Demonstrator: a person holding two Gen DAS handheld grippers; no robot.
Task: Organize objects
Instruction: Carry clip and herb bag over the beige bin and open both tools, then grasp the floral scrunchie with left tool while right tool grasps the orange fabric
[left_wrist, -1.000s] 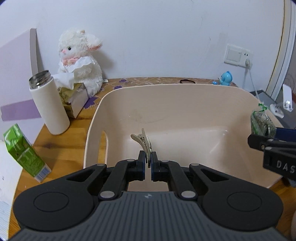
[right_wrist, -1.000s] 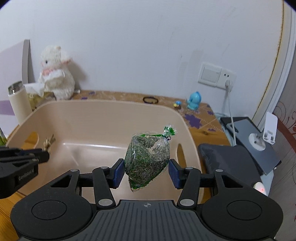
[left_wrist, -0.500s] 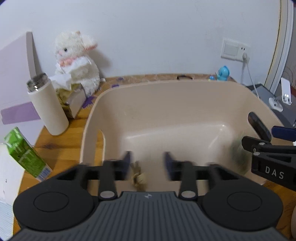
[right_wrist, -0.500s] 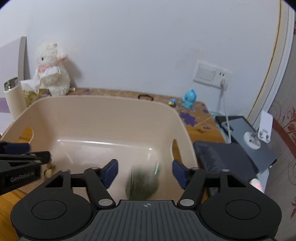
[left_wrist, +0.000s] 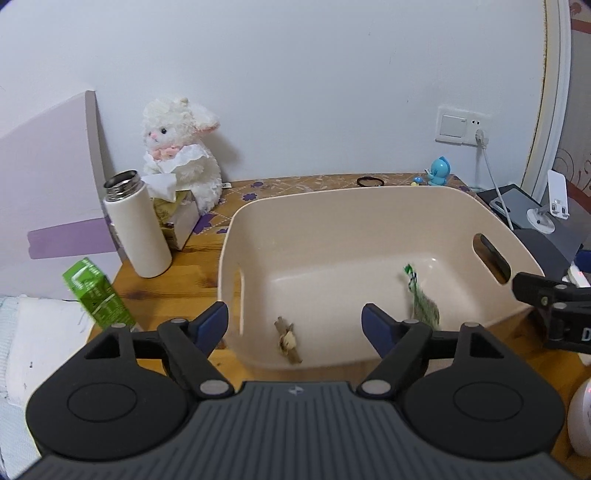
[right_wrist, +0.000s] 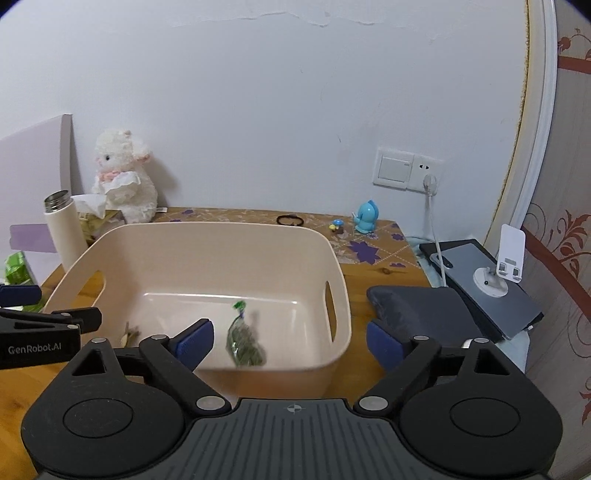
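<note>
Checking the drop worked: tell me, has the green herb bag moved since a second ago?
Yes. The green herb bag has left the right gripper and dropped down onto the floor of the beige bin.

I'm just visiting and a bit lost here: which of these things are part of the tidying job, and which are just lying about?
Part of the job:
- beige bin
- hair clip, inside it
- green herb bag, inside it
- left gripper and right gripper, both open

Just lying about:
- plush lamb
- white flask
- tissue box
- green carton
- black hair tie
- blue figurine
</note>
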